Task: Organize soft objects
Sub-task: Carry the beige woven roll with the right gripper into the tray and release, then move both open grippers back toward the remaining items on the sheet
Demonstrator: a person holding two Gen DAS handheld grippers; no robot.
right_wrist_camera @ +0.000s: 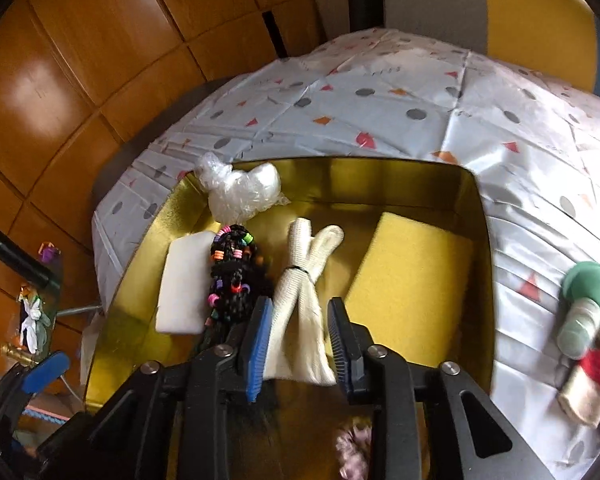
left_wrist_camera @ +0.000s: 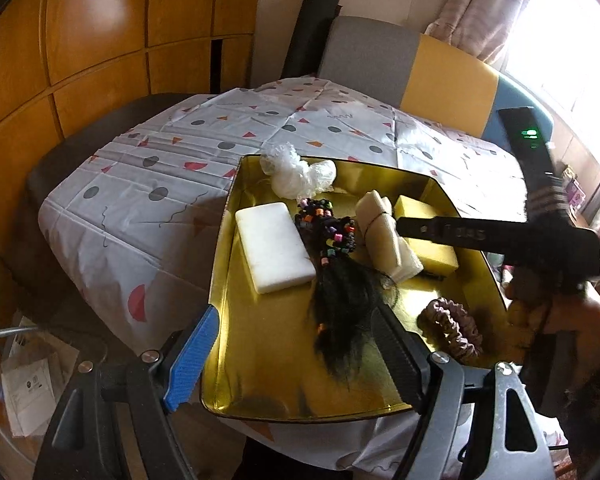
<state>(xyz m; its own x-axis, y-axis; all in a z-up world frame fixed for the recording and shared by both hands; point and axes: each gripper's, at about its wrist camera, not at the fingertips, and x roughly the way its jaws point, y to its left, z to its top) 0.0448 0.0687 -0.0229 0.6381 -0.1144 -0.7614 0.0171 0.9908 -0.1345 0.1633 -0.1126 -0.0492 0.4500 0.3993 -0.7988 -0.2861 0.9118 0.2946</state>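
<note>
A gold tray point(left_wrist_camera: 260, 344) point(right_wrist_camera: 400, 168) holds a white foam block point(left_wrist_camera: 274, 246) point(right_wrist_camera: 182, 284), a black beaded hairpiece point(left_wrist_camera: 336, 264) point(right_wrist_camera: 232, 268), a tied cream cloth bundle point(left_wrist_camera: 384, 236) point(right_wrist_camera: 304, 292), a yellow sponge point(left_wrist_camera: 428, 248) point(right_wrist_camera: 412, 280), a clear plastic wad point(left_wrist_camera: 296, 174) point(right_wrist_camera: 240, 190) and a pink scrunchie point(left_wrist_camera: 454, 330) point(right_wrist_camera: 354, 450). My left gripper point(left_wrist_camera: 296, 354) is open above the tray's near edge. My right gripper point(right_wrist_camera: 300, 344) is open with the jaws on either side of the cloth bundle; in the left wrist view it reaches in from the right point(left_wrist_camera: 496, 236).
The tray sits on a table with a white patterned cloth point(left_wrist_camera: 172, 168) point(right_wrist_camera: 420, 96). A green mushroom-shaped toy point(right_wrist_camera: 586, 304) and a red and cream soft item point(right_wrist_camera: 588, 380) lie on the cloth right of the tray. Wooden cabinets stand at the left, a chair at the back.
</note>
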